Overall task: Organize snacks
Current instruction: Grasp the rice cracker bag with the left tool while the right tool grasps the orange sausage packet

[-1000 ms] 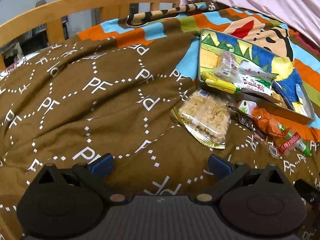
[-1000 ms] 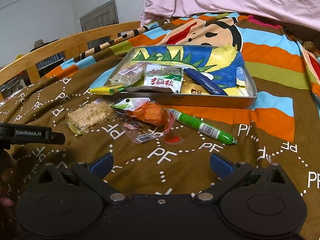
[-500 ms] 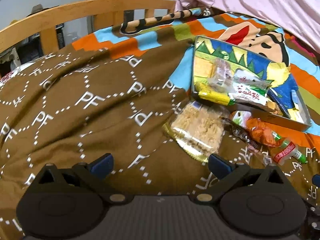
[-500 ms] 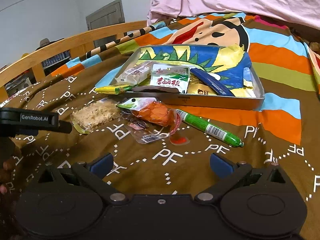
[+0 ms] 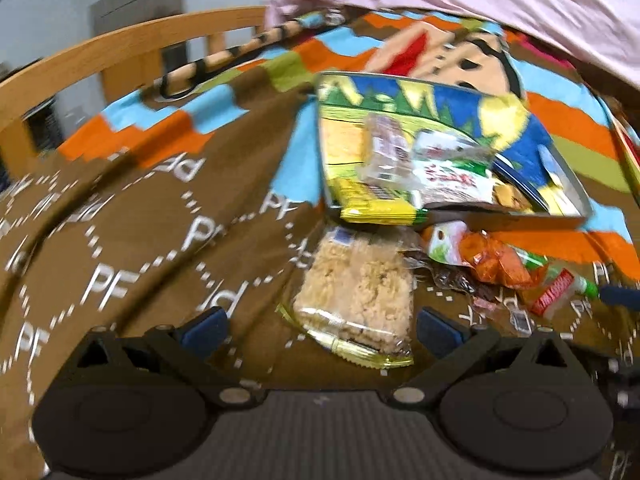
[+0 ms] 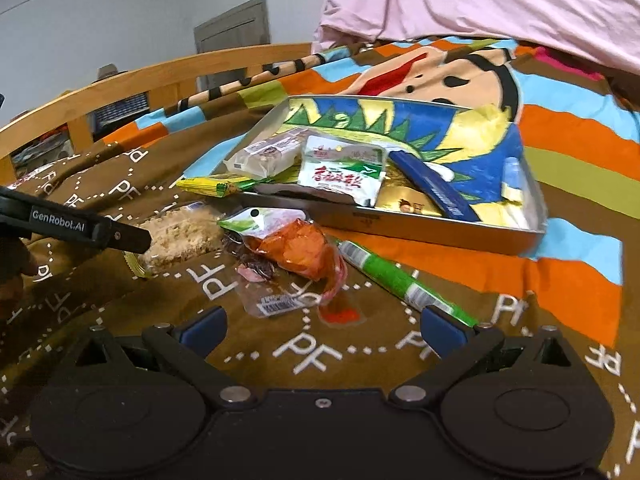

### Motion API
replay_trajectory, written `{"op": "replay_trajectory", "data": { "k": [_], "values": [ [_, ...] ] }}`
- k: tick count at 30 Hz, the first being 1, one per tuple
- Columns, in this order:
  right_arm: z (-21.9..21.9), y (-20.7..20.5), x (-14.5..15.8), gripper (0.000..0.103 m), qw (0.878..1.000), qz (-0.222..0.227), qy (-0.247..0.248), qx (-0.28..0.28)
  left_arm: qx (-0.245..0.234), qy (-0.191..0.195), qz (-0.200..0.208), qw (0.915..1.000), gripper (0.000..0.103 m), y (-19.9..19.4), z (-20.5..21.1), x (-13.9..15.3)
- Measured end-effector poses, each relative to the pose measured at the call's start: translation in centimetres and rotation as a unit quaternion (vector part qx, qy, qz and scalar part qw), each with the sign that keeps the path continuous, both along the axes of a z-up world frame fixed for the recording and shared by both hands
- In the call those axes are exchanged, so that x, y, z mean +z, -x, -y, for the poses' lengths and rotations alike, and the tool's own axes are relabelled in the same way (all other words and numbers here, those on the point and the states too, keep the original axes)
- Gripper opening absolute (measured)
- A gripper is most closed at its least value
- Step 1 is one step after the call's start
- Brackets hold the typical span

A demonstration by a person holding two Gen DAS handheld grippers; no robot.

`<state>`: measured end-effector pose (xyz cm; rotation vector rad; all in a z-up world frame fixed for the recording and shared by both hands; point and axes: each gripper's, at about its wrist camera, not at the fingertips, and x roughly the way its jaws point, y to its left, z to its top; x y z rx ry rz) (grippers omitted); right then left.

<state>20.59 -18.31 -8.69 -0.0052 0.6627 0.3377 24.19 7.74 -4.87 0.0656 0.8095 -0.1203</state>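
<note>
The left gripper has its jaws wide apart and holds nothing; the rice cake pack lies right between its two blue tips, so I think this is the snack it wants to grab first. The right gripper is spread wide too and empty; it hangs low over the brown blanket, with the green stick by its right tip at about 2 o'clock.

The metal tray sits at 12 o'clock from the right gripper; it looks like the home for the snacks, since a white packet, a blue stick and a clear wrapped cake lie in it already. A yellow bar hangs over the tray's near-left corner, half in and half out.

Between the rice cake pack and the green stick lie an orange packet and a clear wrapper; they touch each other and crowd the spot. The left gripper shows at 9 o'clock in the right view, close to the rice cake pack, so the two tools could bump. The blanket is soft and bumpy, so thin packs may be hard to pinch.
</note>
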Motion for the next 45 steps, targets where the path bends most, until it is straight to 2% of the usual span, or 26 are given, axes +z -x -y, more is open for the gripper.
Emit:
{"op": "replay_trajectory", "data": {
  "k": [7, 11, 14, 17, 23, 25, 29, 40, 45],
  "values": [
    [-0.3, -3.8, -0.1, 0.102, 0.998, 0.006, -0.016, 0.064, -0.096, -0.019, -0.008, 0.9952, 0.103, -2.0, 1.1, -0.6],
    [-1.1, -5.7, -0.3, 0.094, 0.996, 0.009, -0.008, 0.094, -0.136, -0.043, -0.016, 0.9897, 0.103, -3.5, 1.5, -1.5],
    [-1.4, -6.9, -0.6, 0.089, 0.994, 0.006, -0.001, 0.112, -0.156, -0.045, -0.026, 0.9863, 0.102, -4.4, 1.4, -2.1],
    [-1.6, -7.5, -1.0, 0.083, 0.993, 0.004, 0.0, 0.122, -0.171, -0.033, -0.037, 0.9841, 0.095, -5.0, 1.2, -2.4],
    [-2.0, -7.9, -1.9, 0.072, 0.991, -0.005, -0.021, 0.133, -0.17, -0.034, -0.042, 0.9839, 0.08, -5.2, 1.3, -2.6],
    [-2.2, -7.9, -2.1, 0.071, 0.991, -0.008, -0.023, 0.13, -0.168, -0.038, -0.04, 0.9842, 0.078, -5.0, 1.5, -2.6],
    [-2.0, -7.5, -1.9, 0.061, 0.992, -0.006, -0.034, 0.118, -0.161, -0.038, -0.038, 0.9854, 0.077, -4.6, 1.6, -2.4],
    [0.0, -3.7, -0.4, 0.059, 0.997, 0.0, -0.035, 0.071, -0.124, -0.005, -0.047, 0.9911, 0.076, -1.4, 0.4, -1.0],
    [0.2, -1.2, 0.2, 0.059, 0.998, 0.005, -0.029, 0.063, -0.094, 0.024, -0.048, 0.9941, 0.076, 0.8, -0.5, -0.2]
  ]
}}
